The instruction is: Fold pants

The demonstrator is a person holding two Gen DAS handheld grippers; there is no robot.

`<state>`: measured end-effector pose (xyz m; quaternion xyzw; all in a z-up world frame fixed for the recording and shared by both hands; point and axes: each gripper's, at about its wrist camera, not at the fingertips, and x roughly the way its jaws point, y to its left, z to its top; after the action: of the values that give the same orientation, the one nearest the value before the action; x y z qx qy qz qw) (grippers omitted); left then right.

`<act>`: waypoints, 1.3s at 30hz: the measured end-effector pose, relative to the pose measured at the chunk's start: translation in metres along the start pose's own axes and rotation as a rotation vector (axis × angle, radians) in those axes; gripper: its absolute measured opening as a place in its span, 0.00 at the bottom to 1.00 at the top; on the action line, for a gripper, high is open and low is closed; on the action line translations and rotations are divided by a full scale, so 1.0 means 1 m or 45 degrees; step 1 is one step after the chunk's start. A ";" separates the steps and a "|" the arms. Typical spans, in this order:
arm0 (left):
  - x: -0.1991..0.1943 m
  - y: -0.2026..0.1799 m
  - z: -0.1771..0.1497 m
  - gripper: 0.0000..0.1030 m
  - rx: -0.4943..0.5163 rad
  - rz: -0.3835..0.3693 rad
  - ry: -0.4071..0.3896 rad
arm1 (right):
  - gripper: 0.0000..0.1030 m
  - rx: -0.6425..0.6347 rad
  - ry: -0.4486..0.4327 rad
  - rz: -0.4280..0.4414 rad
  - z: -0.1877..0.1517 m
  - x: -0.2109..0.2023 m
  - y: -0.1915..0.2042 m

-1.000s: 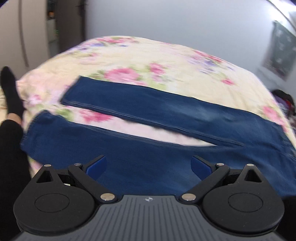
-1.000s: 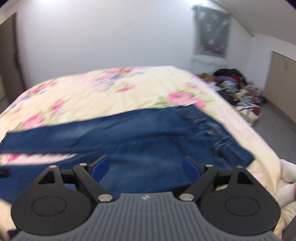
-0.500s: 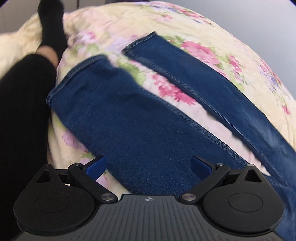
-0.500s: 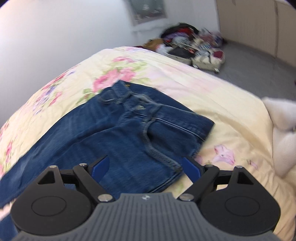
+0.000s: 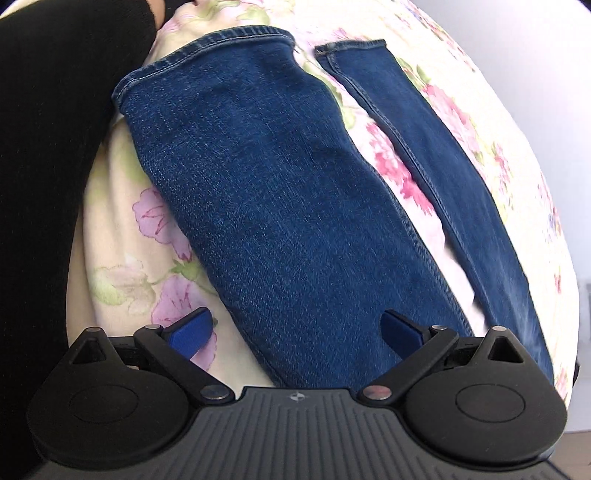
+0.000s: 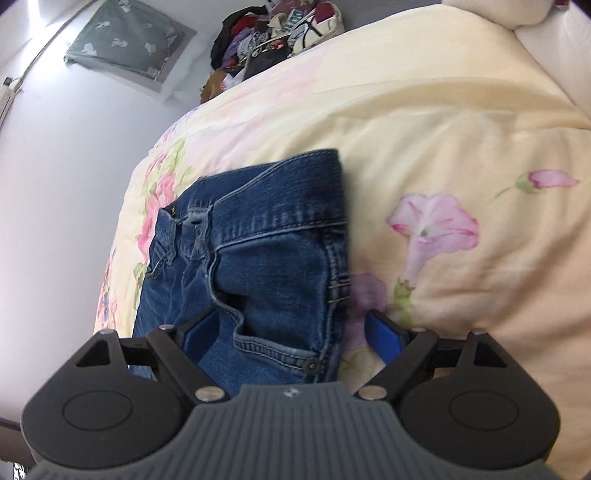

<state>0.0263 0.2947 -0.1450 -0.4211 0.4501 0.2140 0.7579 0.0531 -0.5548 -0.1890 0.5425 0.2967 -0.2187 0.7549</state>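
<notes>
Blue jeans lie flat on a floral bedspread (image 5: 122, 291). In the left wrist view the near leg (image 5: 266, 192) runs up to its hem (image 5: 207, 48), and the far leg (image 5: 436, 140) lies to its right, apart from it. My left gripper (image 5: 297, 330) is open, low over the near leg's lower edge. In the right wrist view the waistband (image 6: 280, 206) and a front pocket (image 6: 273, 332) show. My right gripper (image 6: 291, 332) is open, straddling the waist's near corner, with nothing held.
A person's black-clad leg (image 5: 48, 166) lies along the left side of the bed. A pile of clothes (image 6: 273, 33) sits on the floor beyond the bed, under a grey wall hanging (image 6: 129, 44). A white pillow (image 6: 554, 40) lies at the far right.
Both grippers have dropped closer to the jeans. The left has swung toward the leg hems, the right toward the waistband's near corner. Both stay open.
</notes>
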 end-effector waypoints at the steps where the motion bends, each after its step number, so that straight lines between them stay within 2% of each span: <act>1: 0.000 0.002 0.001 1.00 -0.017 -0.011 -0.007 | 0.72 -0.003 0.017 0.025 0.000 0.002 0.000; 2: 0.000 0.004 0.002 1.00 -0.034 -0.024 -0.015 | 0.60 0.006 0.037 0.046 0.000 0.005 0.000; 7: -0.003 0.022 0.005 1.00 -0.168 -0.121 -0.079 | 0.41 0.122 0.036 0.074 0.000 0.011 -0.013; 10: -0.004 0.032 0.008 1.00 -0.239 -0.174 -0.149 | 0.37 0.172 0.030 0.113 -0.001 0.012 -0.020; 13: 0.002 0.038 0.008 1.00 -0.297 -0.202 -0.163 | 0.37 0.203 0.028 0.145 -0.003 0.013 -0.024; 15: 0.000 0.038 0.004 1.00 -0.284 -0.233 -0.195 | 0.37 0.222 0.026 0.168 -0.005 0.012 -0.029; 17: -0.004 0.040 0.002 0.68 -0.268 -0.266 -0.244 | 0.37 0.232 0.028 0.189 -0.005 0.011 -0.033; 18: -0.005 0.041 0.002 0.35 -0.272 -0.281 -0.252 | 0.36 0.234 0.031 0.193 -0.005 0.011 -0.034; 19: -0.005 0.041 0.002 0.25 -0.277 -0.285 -0.247 | 0.34 0.236 0.036 0.197 -0.005 0.010 -0.036; 21: -0.007 0.041 0.001 0.23 -0.268 -0.311 -0.243 | 0.31 0.224 0.049 0.195 -0.004 0.009 -0.036; 25: -0.018 0.039 0.003 0.07 -0.240 -0.349 -0.273 | 0.20 0.223 0.055 0.205 -0.004 0.003 -0.040; 30: -0.029 0.029 0.008 0.05 -0.189 -0.367 -0.295 | 0.16 0.151 0.035 0.251 0.001 -0.011 -0.028; 37: -0.043 0.001 0.034 0.05 -0.119 -0.468 -0.322 | 0.15 0.066 0.037 0.371 0.019 -0.030 0.030; 39: -0.043 -0.012 0.048 0.05 -0.095 -0.475 -0.302 | 0.15 0.069 0.042 0.391 0.024 -0.033 0.042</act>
<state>0.0374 0.3303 -0.0910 -0.4967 0.2639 0.1345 0.8158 0.0619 -0.5635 -0.1320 0.6052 0.2166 -0.0995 0.7596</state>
